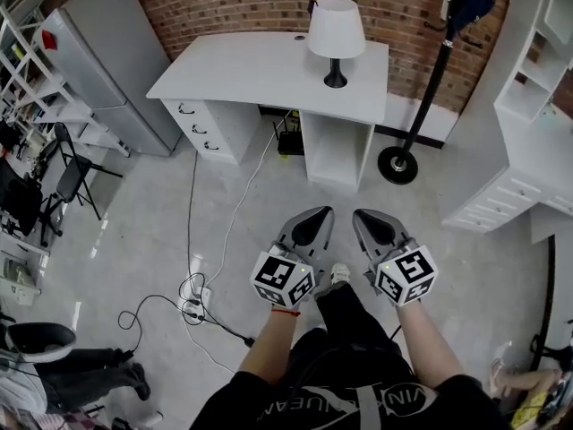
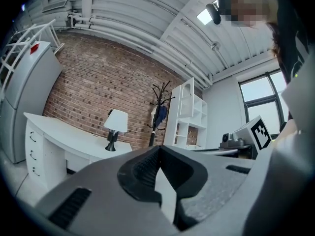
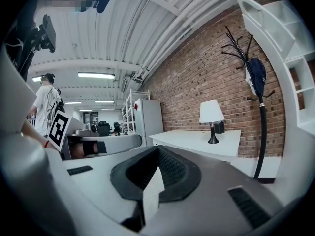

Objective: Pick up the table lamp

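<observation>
While I look down through the head view, the left tongs (image 1: pixel 319 213) and the right tongs (image 1: pixel 362 215) sit side by side over the pale floor (image 1: pixel 269 231), each with its jaws pressed together on nothing. The table lamp (image 1: pixel 336 34) stands upright well ahead of them, on the far right part of the white counter (image 1: pixel 251 70), near the brick wall (image 1: pixel 242 3). The floor between me and the counter's front edge lies open. Loose cables (image 1: pixel 192 303) trail on my left and the round foot of a coat stand (image 1: pixel 397 164) sits at the right, just beside the counter's end. A grey cabinet (image 1: pixel 98 61) closes the left side and a white shelf unit (image 1: pixel 528 88) the right. The counter's three drawers (image 1: pixel 201 128) are shut. I can't tell what the shelf unit's cubbies hold. In the left gripper view the jaws meet at their tips, and the lamp shows left of them, past the counter's curved edge, with the coat stand and a dark bag (image 2: pixel 160 116) hanging on it further right. In the right gripper view the jaws are likewise closed and empty. The lamp stands right of them on the counter, with a small dark box (image 3: pixel 219 127) behind it against the wall.
</observation>
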The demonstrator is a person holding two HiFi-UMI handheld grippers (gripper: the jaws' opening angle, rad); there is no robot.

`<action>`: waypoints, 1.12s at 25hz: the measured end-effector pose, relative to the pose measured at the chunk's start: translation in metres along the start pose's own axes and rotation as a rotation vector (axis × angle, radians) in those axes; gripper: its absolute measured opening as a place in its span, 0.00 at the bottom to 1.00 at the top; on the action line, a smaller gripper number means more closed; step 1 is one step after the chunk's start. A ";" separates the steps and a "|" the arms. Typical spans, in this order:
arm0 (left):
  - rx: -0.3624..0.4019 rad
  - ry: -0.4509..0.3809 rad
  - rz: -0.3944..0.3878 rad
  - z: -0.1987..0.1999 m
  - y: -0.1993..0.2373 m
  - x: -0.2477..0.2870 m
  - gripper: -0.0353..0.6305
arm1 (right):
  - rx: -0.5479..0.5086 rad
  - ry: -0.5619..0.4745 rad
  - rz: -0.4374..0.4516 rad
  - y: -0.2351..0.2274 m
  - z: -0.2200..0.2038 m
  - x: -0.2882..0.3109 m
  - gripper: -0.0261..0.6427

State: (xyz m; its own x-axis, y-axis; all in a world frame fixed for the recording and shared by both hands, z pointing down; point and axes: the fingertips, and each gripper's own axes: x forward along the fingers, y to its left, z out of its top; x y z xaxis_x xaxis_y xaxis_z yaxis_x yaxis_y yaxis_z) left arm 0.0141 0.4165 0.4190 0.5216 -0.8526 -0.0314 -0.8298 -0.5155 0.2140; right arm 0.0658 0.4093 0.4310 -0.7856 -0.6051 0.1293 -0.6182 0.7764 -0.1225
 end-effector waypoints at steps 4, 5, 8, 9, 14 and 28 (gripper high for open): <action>0.007 0.006 0.004 0.005 0.022 0.024 0.06 | 0.001 -0.002 0.008 -0.020 0.006 0.026 0.04; 0.011 0.009 0.003 0.006 0.027 0.030 0.06 | -0.001 0.000 0.011 -0.025 0.007 0.033 0.04; 0.015 0.012 0.003 0.009 0.044 0.049 0.06 | 0.001 0.003 0.015 -0.041 0.011 0.052 0.04; 0.014 0.012 0.003 0.011 0.050 0.057 0.06 | 0.001 0.003 0.014 -0.047 0.013 0.059 0.04; 0.009 0.019 -0.003 0.011 0.076 0.093 0.06 | 0.011 0.001 -0.001 -0.078 0.018 0.088 0.04; -0.022 0.057 -0.009 0.007 0.126 0.180 0.06 | 0.042 0.047 0.001 -0.155 0.017 0.148 0.04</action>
State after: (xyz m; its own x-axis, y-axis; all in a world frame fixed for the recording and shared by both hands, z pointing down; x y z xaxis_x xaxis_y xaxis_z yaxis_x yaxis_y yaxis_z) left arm 0.0017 0.1974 0.4337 0.5399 -0.8414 0.0222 -0.8208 -0.5204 0.2355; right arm 0.0451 0.1962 0.4520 -0.7849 -0.5945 0.1747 -0.6185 0.7685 -0.1638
